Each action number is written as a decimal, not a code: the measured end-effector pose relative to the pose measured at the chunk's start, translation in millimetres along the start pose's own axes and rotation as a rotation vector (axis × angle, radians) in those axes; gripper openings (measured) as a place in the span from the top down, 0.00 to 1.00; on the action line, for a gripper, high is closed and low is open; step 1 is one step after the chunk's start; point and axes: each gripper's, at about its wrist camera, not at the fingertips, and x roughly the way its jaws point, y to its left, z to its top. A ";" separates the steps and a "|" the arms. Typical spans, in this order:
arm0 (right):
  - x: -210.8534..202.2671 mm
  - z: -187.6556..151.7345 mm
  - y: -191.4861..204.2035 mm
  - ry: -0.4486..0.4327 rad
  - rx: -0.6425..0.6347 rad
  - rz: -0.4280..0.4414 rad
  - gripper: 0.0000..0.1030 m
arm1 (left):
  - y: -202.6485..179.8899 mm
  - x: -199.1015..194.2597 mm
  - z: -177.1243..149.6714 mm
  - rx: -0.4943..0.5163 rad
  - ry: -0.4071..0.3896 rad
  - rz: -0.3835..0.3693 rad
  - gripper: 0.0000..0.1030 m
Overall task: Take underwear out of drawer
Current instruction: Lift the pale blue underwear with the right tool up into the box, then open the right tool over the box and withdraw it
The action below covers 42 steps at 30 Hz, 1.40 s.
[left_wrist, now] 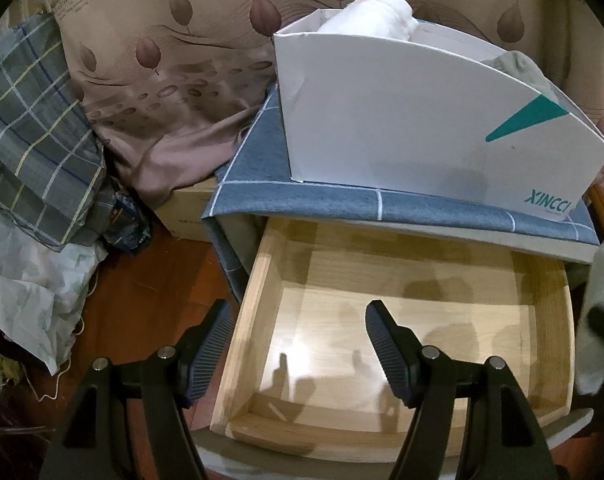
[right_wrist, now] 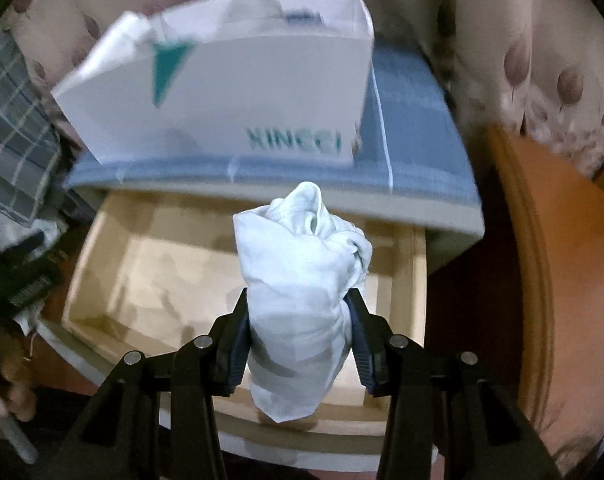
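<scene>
A: Where is the underwear right now?

B: Pinched between the two fingers of the right gripper, a white bunched bundle. It sticks out past the fingertips and also hangs below them, in the air over the open wooden drawer, not touching it.

A: So the jaws are clamped on it?

B: Yes, both pads press into the cloth from either side, jaws narrowed around it.

A: And the other tool?

B: The left gripper hovers over the near left part of the same drawer, jaws spread wide with nothing between them. One finger sits outside the drawer's left wall, the other above the bare bottom.

A: Anything near the drawer?

B: A white box stands on the blue checked cloth on top of the cabinet, behind the drawer, with folded white fabric showing above its rim
</scene>
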 end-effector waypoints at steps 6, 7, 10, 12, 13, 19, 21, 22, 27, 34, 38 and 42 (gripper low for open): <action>-45.5 34.4 13.4 -0.109 -0.005 0.042 0.60 | 1.4 -1.0 -1.2 -0.004 0.008 -0.001 0.31; -47.8 39.5 18.1 -0.121 -0.004 0.044 0.60 | 1.6 -1.9 -1.3 -0.005 0.006 0.001 0.31; -65.5 58.5 26.8 -0.171 -0.015 0.049 0.60 | 2.5 -1.8 -0.9 -0.008 0.000 0.003 0.31; -73.7 70.5 32.2 -0.199 -0.023 0.053 0.60 | 2.2 -1.4 -1.3 -0.007 0.000 0.002 0.31; -78.5 78.2 34.9 -0.216 -0.025 0.058 0.60 | 1.7 -1.6 -1.2 -0.006 0.000 0.006 0.31; -91.1 116.0 51.9 -0.261 -0.049 0.076 0.60 | 7.5 -4.8 -0.3 -0.023 -0.019 0.030 0.31; -92.1 125.2 58.5 -0.268 -0.057 0.080 0.60 | 10.4 -5.1 -0.2 -0.036 -0.019 0.033 0.31; -92.1 131.4 62.7 -0.270 -0.062 0.082 0.60 | 11.7 -4.9 0.4 -0.041 -0.018 0.037 0.31; -84.2 156.7 79.1 -0.271 -0.075 0.102 0.60 | 19.2 -3.2 1.9 -0.067 -0.014 0.041 0.31; -46.5 182.8 98.6 -0.220 -0.082 0.103 0.60 | 22.3 -1.7 2.7 -0.071 -0.012 0.053 0.31; -18.2 189.2 103.6 -0.169 -0.083 0.081 0.60 | 26.7 -0.6 2.6 -0.081 -0.010 0.052 0.31; 5.2 194.5 104.6 -0.124 -0.096 0.055 0.59 | 27.3 0.6 2.4 -0.080 -0.005 0.055 0.31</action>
